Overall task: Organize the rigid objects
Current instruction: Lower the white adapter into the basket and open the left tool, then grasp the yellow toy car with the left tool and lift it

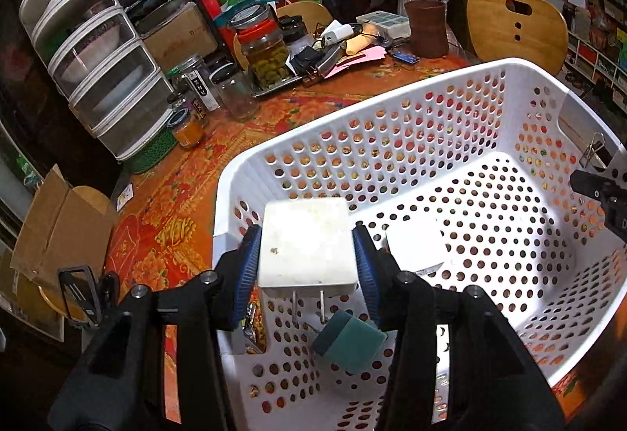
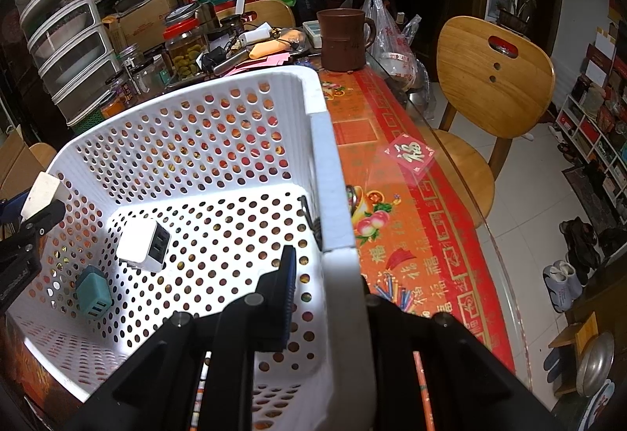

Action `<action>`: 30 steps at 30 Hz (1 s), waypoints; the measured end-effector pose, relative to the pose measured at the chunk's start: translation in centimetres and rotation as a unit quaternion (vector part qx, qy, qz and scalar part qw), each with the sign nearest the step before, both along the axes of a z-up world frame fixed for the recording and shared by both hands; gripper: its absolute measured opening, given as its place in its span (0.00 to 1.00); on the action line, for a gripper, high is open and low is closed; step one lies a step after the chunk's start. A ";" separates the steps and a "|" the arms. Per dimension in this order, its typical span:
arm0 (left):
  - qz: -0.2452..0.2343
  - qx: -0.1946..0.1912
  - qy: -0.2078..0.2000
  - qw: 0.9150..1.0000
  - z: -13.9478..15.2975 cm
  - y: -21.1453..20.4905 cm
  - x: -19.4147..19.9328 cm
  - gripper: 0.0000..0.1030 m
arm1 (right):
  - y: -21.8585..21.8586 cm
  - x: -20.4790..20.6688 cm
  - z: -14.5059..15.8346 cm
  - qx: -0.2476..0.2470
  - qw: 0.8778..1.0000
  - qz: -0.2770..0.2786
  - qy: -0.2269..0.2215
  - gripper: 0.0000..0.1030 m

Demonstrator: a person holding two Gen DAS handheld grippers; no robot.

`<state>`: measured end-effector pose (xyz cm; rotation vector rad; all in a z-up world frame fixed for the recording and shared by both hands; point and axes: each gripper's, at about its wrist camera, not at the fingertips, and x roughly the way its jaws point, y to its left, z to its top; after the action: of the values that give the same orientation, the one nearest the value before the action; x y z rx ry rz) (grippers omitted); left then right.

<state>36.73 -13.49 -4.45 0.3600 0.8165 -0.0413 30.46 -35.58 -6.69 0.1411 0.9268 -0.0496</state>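
Above the near corner of the white basket [image 1: 395, 109], we see the left gripper [image 1: 307, 254] with a white plug adapter [image 1: 307, 247] between its blue pads [image 1: 247, 266], prongs pointing back toward the camera. The pads sit at the adapter's two sides; on the right a slight gap seems to show, so we judge the hold to be light or already loosening. The right gripper [image 2: 325, 297] is closed on the basket's rim [image 2: 333, 196], one finger inside the wall and one outside, steadying it.

Two chargers already lie on the basket floor: a white one [image 2: 143, 245] and a teal one [image 2: 92, 294], the teal one almost directly under the held adapter.

Risks, as we judge them:
- The adapter hangs close to the basket's near wall; released here, it may clip the rim and tumble out onto the red tablecloth [image 1: 172, 211].
- Dropped from this height, it may strike the teal charger and bounce.
- Should the right gripper slip off the rim, the light basket may slide on the cloth.
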 end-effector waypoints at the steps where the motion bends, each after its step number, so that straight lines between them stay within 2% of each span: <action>1: -0.001 0.000 -0.010 1.000 0.2 0.1 -0.1 0.57 | 0.0 0.0 0.0 0.000 1.000 0.000 0.000 0.14; 2: -0.003 0.000 -0.023 1.000 0.6 0.2 -0.4 0.76 | 0.0 0.0 0.0 0.000 1.000 0.000 0.001 0.14; 4: -0.005 -0.003 -0.058 0.998 1.6 0.8 -1.5 0.95 | 0.0 0.0 0.0 0.000 1.000 0.000 0.000 0.14; 7: -0.004 -0.033 -0.088 0.996 3.8 3.1 -3.9 0.97 | 0.0 0.0 0.0 0.000 1.000 0.000 0.000 0.14; 10: 0.028 -0.062 -0.109 0.992 6.2 7.7 -6.1 1.00 | 0.0 0.0 0.0 -0.001 1.000 0.000 0.002 0.14; 14: 0.082 -0.096 -0.107 0.986 6.3 14.8 -6.9 0.99 | 0.1 0.0 0.0 -0.002 1.000 0.000 0.002 0.14; 18: 0.110 -0.142 -0.024 0.983 0.8 20.8 -4.4 0.99 | 0.0 0.0 0.0 -0.001 1.000 0.001 0.001 0.14; 21: 0.111 -0.154 0.030 0.981 -3.9 22.1 -2.4 0.99 | 0.0 -0.1 0.0 -0.001 1.000 0.001 0.001 0.14; 24: 0.099 -0.172 0.066 0.978 -7.0 22.0 -1.0 0.99 | 0.0 -0.1 0.0 -0.002 1.000 0.002 0.002 0.14; 30: 0.095 -0.178 0.089 0.975 -9.6 20.1 1.0 0.99 | 0.1 -0.1 -0.2 -0.004 1.000 0.003 0.003 0.14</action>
<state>37.75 6.59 -14.05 -0.0627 0.9976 -0.0410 30.36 -35.48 -6.85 0.1303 0.9326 -0.0489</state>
